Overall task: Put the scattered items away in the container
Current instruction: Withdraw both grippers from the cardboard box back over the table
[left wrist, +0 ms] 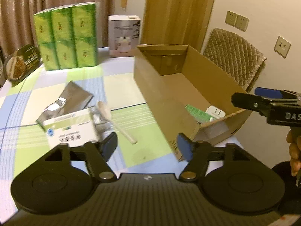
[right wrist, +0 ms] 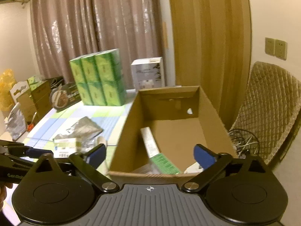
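Observation:
A cardboard box [left wrist: 156, 98] stands open on the right of the table; a green-and-white carton [left wrist: 199, 113] and a white plug adapter [left wrist: 216, 112] lie inside. Left of it on the checked cloth lie a white-and-green medicine box [left wrist: 71, 130], a silver foil pouch [left wrist: 69, 99] and a pale spoon [left wrist: 116, 120]. My left gripper [left wrist: 147, 146] is open and empty, just short of the medicine box and spoon. My right gripper [right wrist: 150, 155] is open and empty over the cardboard box's [right wrist: 212, 113] near edge, above the carton [right wrist: 156, 150].
A stack of green tissue packs [left wrist: 67, 37], a white appliance carton [left wrist: 124, 33] and a dark food package [left wrist: 20, 64] stand at the table's back. A quilt-covered chair [left wrist: 235, 56] is beyond the box. Cables [right wrist: 244, 141] lie on the floor at right.

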Motion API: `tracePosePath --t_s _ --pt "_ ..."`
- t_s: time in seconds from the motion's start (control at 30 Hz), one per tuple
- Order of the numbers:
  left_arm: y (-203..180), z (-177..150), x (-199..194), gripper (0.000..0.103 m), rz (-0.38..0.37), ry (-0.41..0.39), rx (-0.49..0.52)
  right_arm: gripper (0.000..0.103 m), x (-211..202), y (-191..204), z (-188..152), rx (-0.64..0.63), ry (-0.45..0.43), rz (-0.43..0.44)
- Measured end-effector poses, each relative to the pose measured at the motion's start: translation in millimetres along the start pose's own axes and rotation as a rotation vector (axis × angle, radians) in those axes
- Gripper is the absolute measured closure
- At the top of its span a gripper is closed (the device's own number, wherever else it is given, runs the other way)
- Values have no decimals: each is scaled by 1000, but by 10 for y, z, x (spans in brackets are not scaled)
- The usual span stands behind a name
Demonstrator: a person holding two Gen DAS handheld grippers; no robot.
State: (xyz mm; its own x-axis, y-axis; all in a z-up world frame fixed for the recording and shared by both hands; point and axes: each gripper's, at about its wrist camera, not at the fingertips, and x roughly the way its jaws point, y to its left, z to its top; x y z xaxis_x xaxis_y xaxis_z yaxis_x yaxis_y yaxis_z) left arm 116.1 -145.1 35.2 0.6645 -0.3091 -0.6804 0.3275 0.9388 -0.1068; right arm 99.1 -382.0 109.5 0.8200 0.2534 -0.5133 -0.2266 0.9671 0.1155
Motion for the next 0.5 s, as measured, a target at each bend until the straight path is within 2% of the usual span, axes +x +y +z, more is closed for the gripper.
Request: tracePosePath --t_s 0.07,0.17,0.37,0.5 --pt "74 -72 -76 21 11 -5 -11 2 -29 97 -31 -12 2 5" --pt "180 -203 -182 16 28 -4 -20 2 -63 226 -79 -21 6 9" --pt "463 -499 -353 9 85 23 -67 2 -130 482 -171 -49 18 42" --pt "700 -653 -436 8 120 34 -121 2 -152 658 -212 -77 30 73"
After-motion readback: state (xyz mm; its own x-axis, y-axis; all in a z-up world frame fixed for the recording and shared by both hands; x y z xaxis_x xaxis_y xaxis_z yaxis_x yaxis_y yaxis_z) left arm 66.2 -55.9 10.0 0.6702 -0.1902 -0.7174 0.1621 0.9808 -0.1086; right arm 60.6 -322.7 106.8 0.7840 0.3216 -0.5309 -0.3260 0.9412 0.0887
